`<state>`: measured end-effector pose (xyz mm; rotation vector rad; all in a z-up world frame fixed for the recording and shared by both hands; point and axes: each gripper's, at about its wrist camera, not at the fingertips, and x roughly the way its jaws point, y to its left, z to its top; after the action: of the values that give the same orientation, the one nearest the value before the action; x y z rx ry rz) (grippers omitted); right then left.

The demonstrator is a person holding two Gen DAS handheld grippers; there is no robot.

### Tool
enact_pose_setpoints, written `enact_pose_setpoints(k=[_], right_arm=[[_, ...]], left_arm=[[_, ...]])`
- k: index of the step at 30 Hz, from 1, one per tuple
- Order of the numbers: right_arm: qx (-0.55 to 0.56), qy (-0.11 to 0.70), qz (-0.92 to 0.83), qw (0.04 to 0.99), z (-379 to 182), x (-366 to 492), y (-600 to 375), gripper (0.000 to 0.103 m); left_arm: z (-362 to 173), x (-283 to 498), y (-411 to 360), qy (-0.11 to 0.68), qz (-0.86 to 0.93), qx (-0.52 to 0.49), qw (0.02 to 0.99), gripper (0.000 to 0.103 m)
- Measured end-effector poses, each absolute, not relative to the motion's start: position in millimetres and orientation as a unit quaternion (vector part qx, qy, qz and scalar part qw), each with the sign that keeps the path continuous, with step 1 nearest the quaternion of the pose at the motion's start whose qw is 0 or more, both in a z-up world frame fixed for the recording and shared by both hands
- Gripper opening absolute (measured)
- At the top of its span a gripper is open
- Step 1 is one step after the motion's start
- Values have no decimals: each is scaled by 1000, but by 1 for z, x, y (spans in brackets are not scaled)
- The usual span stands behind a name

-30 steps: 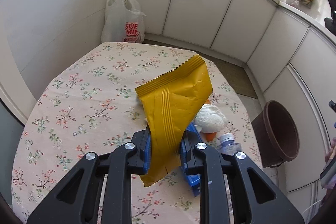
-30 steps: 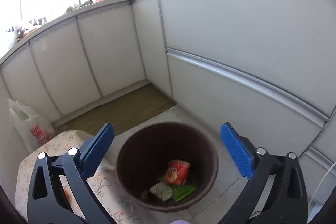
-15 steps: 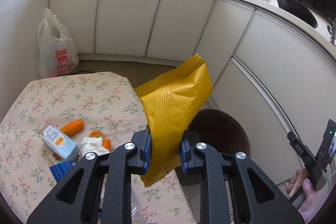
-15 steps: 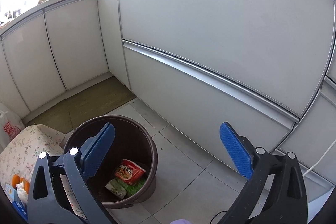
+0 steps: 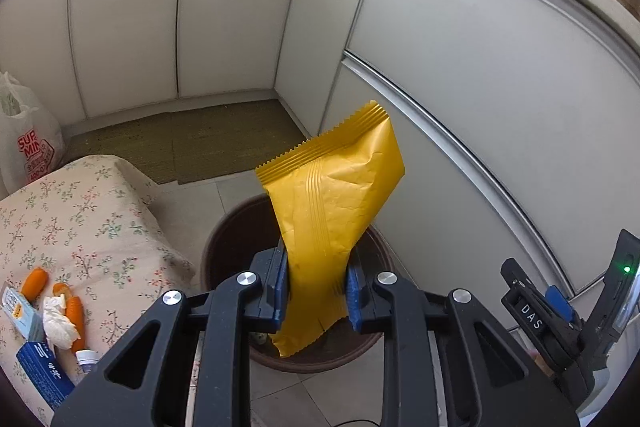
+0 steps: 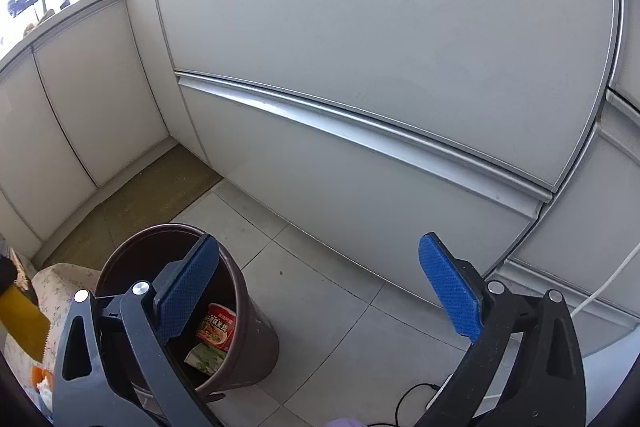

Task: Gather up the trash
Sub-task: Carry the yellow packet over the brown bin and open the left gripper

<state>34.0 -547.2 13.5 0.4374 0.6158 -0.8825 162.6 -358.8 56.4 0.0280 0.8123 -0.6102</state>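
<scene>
Jaws of the left gripper (image 5: 314,293) are clamped on a yellow snack wrapper (image 5: 334,215), which hangs over the mouth of the brown bin (image 5: 224,247) on the floor; those of the right gripper (image 6: 320,291) stand wide apart, empty. This looks like the drop step (more trash waits on the floral surface (image 5: 80,219)). Next the left jaws need only part, once the wrapper sits squarely above the opening.
</scene>
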Motion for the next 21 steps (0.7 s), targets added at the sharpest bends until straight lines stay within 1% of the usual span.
enact_pose_setpoints(k=[5,7,9,10,12,16,17,18,21], right_arm=[[234,271,-433,827,15,25,-559,96],[240,270,-433,826,14,24,-559,96],[241,275,-430,825,11,27,-559,96],[240,279,-429,825,10,28,-559,96],[241,278,-430,825,10,27,-559,96],[257,258,-436,823,14,18,-563,96],[260,256,-436,822,14,16,-563,96],[263,258,-435,822,13,16,-563,96],[265,271,-425,822,10,21,-561,96]], left_arm=[[40,166,-390,410,-300,25,861,25],[31,169,-398,425,-302,30,853,32],[25,171,-406,435,-299,37,849,48],[22,172,-407,439,-298,35,847,51],[17,172,-407,447,-291,33,845,64],[9,177,-400,466,-274,24,841,69],[9,178,-397,468,-269,25,842,72],[8,178,-394,468,-263,26,843,75],[12,176,-382,466,-257,22,846,80]])
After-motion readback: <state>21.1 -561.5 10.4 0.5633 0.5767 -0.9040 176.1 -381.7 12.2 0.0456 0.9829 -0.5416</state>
